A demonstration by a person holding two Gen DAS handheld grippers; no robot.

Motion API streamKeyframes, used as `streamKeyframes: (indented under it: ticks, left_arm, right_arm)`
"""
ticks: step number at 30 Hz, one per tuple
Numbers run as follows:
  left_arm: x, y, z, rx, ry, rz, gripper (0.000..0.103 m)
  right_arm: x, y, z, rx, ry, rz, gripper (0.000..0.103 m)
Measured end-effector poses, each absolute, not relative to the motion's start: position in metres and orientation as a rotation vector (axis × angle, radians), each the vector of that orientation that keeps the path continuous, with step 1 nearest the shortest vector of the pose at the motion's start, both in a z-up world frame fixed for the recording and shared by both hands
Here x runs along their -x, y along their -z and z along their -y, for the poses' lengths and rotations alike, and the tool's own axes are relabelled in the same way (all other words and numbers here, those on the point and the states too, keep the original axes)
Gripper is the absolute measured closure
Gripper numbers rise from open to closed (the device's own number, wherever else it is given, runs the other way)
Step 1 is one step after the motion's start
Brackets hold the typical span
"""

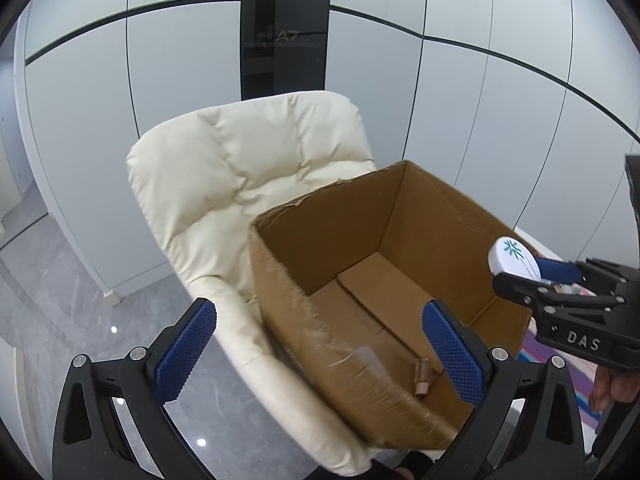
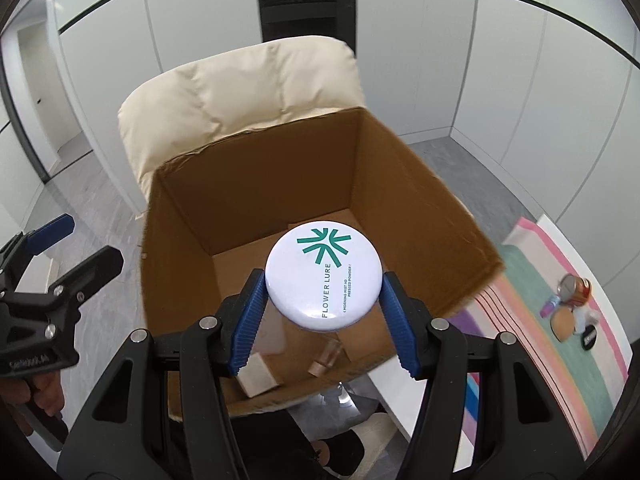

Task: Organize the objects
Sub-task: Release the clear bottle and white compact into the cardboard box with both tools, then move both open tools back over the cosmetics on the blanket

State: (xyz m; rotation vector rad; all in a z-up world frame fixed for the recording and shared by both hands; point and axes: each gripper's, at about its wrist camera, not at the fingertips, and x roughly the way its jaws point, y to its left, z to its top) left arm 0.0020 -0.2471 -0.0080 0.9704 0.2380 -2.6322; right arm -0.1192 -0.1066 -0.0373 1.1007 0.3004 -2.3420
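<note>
An open cardboard box (image 1: 280, 292) (image 2: 180, 236) stands on a cream chair. My right gripper (image 2: 324, 304) is shut on a round white powder compact (image 2: 324, 274) with a green logo and holds it above the box opening; both also show in the left wrist view, the gripper (image 1: 532, 276) and the compact (image 1: 514, 260). My left gripper (image 1: 320, 348) is open and empty at the box's near left side; it also shows in the right wrist view (image 2: 80, 244). A small bottle (image 2: 326, 358) (image 1: 424, 380) and a small box (image 2: 258, 376) lie in the cardboard box.
The cream padded chair (image 1: 240, 168) (image 2: 240, 88) stands before grey wall panels. To the right, a striped cloth (image 2: 532, 320) carries a can (image 2: 576, 288), a round tan compact (image 2: 564, 320) and other small items. Grey floor lies to the left.
</note>
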Motion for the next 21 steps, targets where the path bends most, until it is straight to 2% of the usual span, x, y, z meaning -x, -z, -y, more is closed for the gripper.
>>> streamKeyframes:
  ticks: [3, 5, 6, 8, 21]
  left_arm:
    - [-0.01, 0.009, 0.254, -0.971, 2.621, -0.237, 0.0]
    - [-0.013, 0.011, 0.259, -0.975, 2.61, -0.258, 0.0]
    - [-0.013, 0.011, 0.261, -0.977, 2.606, -0.264, 0.0]
    - [-0.014, 0.011, 0.263, -0.974, 2.601, -0.269, 0.0]
    - [-0.001, 0.013, 0.245, -0.995, 2.629, -0.249, 0.0]
  right_arm:
    - [0.116, 0.039, 0.122, -1.092, 2.326, -0.314, 0.042]
    - [0.114, 0.039, 0.13, -1.073, 2.327, -0.328, 0.03]
    - [0.112, 0.037, 0.133, -1.056, 2.337, -0.334, 0.019]
    - [0.109, 0.035, 0.136, -1.032, 2.354, -0.332, 0.011]
    - [0.123, 0.039, 0.113, -1.093, 2.412, -0.318, 0.01]
